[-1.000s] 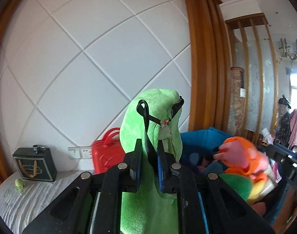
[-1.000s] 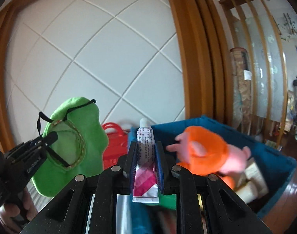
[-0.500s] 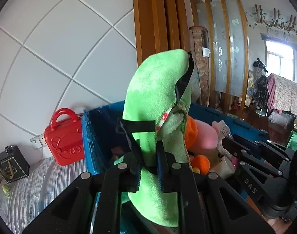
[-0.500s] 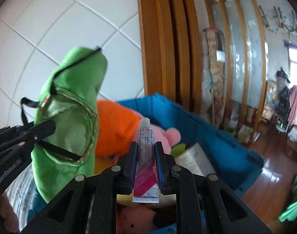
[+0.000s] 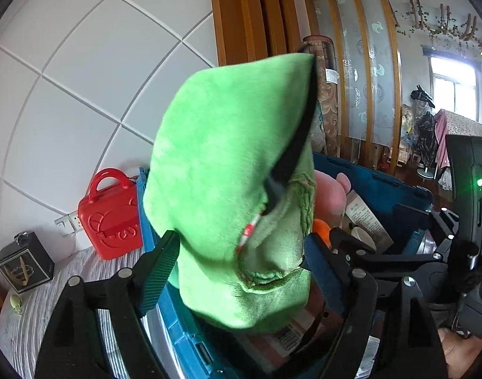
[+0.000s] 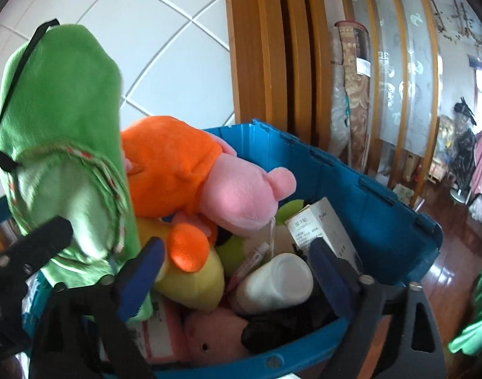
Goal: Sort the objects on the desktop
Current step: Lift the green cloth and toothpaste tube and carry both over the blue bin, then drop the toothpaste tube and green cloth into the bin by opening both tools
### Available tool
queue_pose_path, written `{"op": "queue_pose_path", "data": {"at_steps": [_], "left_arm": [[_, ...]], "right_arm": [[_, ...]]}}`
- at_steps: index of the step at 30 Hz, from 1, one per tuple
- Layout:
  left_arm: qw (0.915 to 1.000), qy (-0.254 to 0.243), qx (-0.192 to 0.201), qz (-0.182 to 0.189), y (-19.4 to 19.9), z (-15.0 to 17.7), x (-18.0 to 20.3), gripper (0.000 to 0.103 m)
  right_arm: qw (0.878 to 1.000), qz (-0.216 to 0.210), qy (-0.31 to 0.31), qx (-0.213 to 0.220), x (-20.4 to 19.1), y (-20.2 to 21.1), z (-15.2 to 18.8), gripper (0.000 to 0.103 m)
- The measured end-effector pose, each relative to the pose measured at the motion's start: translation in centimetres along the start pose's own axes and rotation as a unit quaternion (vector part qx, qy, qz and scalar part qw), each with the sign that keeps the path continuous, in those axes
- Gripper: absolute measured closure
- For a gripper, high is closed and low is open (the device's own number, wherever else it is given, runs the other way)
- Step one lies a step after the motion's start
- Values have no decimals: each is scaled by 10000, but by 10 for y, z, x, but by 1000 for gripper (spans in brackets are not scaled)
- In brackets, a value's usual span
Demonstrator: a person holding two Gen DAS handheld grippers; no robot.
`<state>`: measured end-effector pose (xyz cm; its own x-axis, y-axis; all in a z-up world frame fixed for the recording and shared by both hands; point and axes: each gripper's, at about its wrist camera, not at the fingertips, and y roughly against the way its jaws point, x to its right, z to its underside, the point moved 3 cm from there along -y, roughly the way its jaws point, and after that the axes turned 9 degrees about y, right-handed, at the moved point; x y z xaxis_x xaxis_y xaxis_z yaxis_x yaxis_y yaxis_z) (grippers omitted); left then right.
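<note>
A green plush eye mask with black straps [image 5: 228,189] hangs between the spread jaws of my left gripper [image 5: 237,252], over the near edge of the blue bin [image 5: 376,183]. My left gripper is open. The mask also shows at the left of the right wrist view [image 6: 64,164]. My right gripper [image 6: 237,268] is open and empty above the bin [image 6: 367,195]. The small tube [image 6: 253,257] lies in the bin among an orange and pink plush [image 6: 206,177], a yellow plush [image 6: 190,281], a white bottle [image 6: 278,281] and a white box [image 6: 323,227].
A red toy case [image 5: 109,211] and a small black box [image 5: 24,262] stand on the striped tablecloth [image 5: 29,331] at the left, against the white panelled wall. Wooden pillars and a screen rise behind the bin. A wooden floor lies at the right [image 6: 446,268].
Both grippers opened. The right one let the tube go into the bin. The left one released its grip on the green mask, which now sits loose between its jaws, lower over the bin.
</note>
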<state>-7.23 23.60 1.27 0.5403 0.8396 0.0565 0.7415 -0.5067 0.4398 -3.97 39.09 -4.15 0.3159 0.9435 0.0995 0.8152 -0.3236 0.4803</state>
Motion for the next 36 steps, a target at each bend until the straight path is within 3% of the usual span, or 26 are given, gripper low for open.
{"op": "queue_pose_path", "data": {"at_steps": [13, 17, 22, 26, 30, 36], "left_arm": [[9995, 279, -151, -66, 50, 51, -17, 21], [9995, 262, -55, -166, 54, 46, -15, 21], [9993, 355, 34, -111, 52, 29, -16, 21], [9993, 365, -16, -39, 44, 16, -7, 21], [9994, 305, 50, -152, 21, -2, 4, 21], [9968, 633, -185, -446, -54, -35, 16, 21]], "right_arm": [[9983, 504, 156, -253, -5, 63, 40, 0], [9992, 256, 58, -287, -10, 77, 46, 0], [9999, -109, 51, -52, -20, 100, 46, 24], [9990, -401, 153, 154, -19, 106, 32, 24], [9975, -616, 12, 336, 0, 88, 2, 37], [9977, -633, 228, 83, 35, 6, -50, 37]]}}
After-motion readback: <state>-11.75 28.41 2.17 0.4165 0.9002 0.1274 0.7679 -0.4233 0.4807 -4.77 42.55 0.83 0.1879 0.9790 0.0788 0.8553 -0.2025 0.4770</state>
